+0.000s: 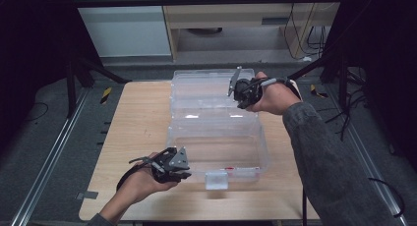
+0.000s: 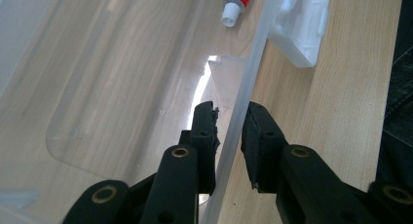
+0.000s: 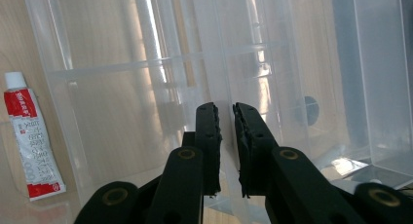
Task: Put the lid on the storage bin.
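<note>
A clear plastic box (image 1: pixel 265 152) stands on the wooden table (image 1: pixel 142 127) with its lid (image 1: pixel 206 86) swung back. My left gripper (image 1: pixel 188 171) is at the box's front left corner. Its jaws straddle the clear front wall (image 2: pixel 238 102), one inside and one outside, and both pads press on it (image 2: pixel 229 121). My right gripper (image 1: pixel 237 91) is at the lid's far right, shut on the lid's clear edge (image 3: pixel 225 121). A red and white tube (image 3: pixel 31 141) lies on the box's floor, near the front wall (image 2: pixel 237 2).
A white latch (image 1: pixel 216 179) hangs from the middle of the box's front wall and also shows up close (image 2: pixel 302 24). Bare wood runs left of the box and along the front edge. Black frame legs and cables stand beyond the table.
</note>
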`<state>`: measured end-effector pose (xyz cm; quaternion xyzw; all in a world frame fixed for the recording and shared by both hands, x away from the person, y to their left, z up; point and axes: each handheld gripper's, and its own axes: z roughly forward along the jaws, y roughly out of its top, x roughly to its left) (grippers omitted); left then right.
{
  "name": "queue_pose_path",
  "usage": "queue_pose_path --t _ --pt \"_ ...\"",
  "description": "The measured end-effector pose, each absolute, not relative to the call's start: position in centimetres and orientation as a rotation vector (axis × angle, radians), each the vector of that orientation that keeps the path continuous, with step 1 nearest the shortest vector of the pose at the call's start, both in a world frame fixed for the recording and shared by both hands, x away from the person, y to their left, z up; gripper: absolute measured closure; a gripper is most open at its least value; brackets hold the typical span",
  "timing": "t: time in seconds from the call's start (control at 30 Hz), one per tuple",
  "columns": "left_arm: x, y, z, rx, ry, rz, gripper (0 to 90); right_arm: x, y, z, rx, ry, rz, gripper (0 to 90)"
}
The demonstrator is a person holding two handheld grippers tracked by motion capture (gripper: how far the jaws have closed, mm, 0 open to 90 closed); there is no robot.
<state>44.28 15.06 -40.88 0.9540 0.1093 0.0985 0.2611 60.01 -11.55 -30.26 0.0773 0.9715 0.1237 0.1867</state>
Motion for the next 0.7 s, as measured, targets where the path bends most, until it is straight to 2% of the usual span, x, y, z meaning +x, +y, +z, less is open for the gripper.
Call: queue_pose_path --t 0.7 --pt "46.2 14.8 -41.0 2.573 0.279 0.268 77.9 61.2 -10.9 -29.9 0.147 2.745 0.312 84.4"
